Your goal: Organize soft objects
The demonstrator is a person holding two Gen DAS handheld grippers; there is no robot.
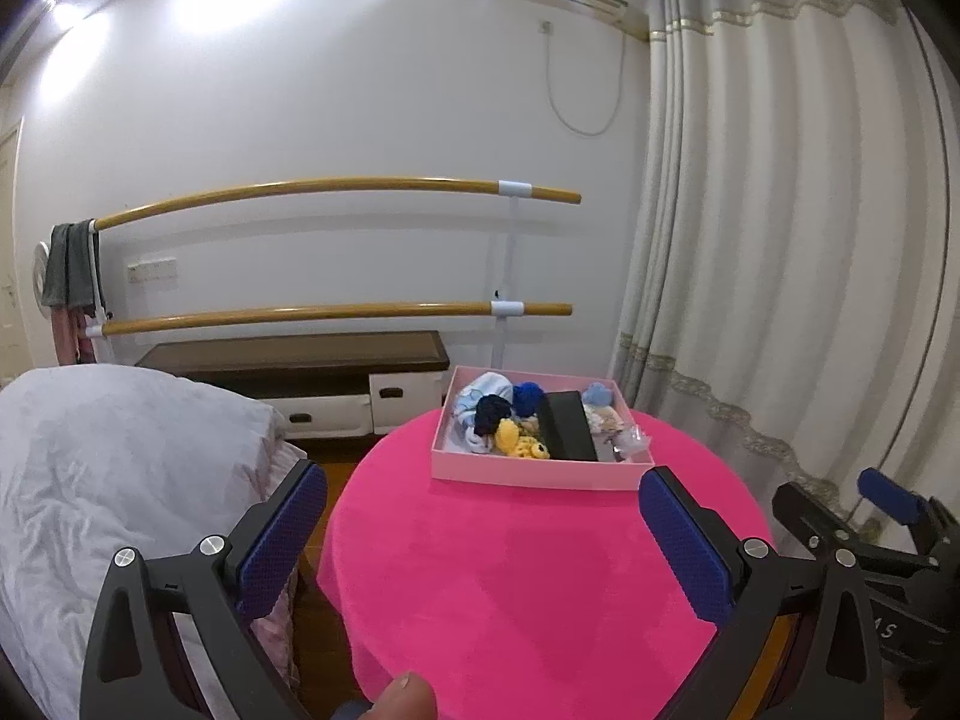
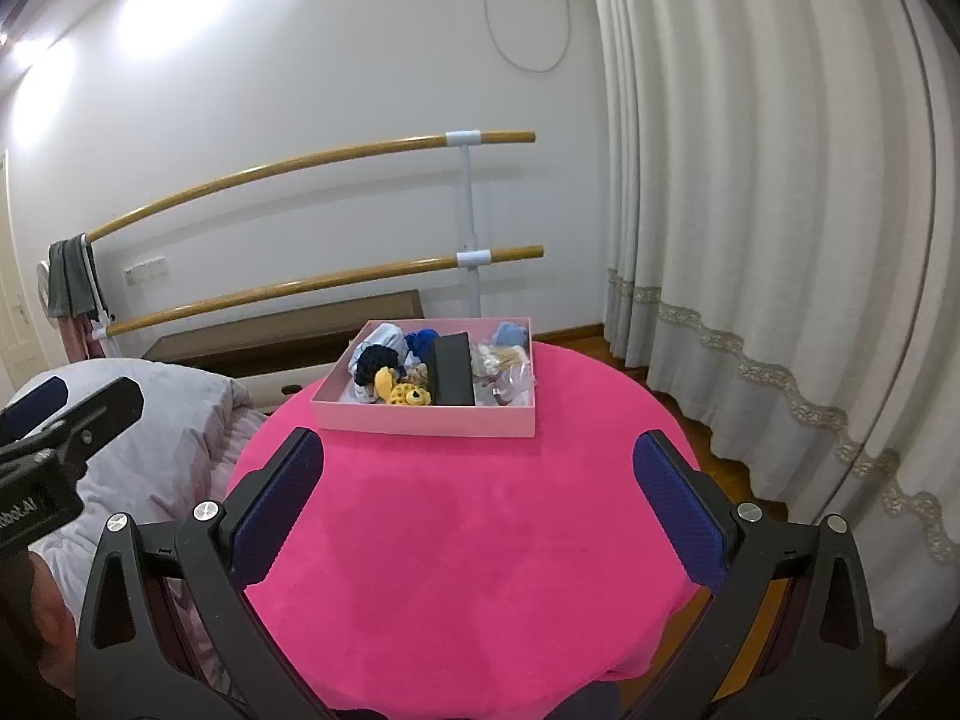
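Now both your tools hang above the near side of the round pink table, the left gripper and the right gripper spread wide and holding nothing. At twelve o'clock from them stands the pink box, with a black divider inside it. On its left side the soft objects lie piled close together. If you reach in wide like this, you may catch two pieces together, or push the light box across the cloth.
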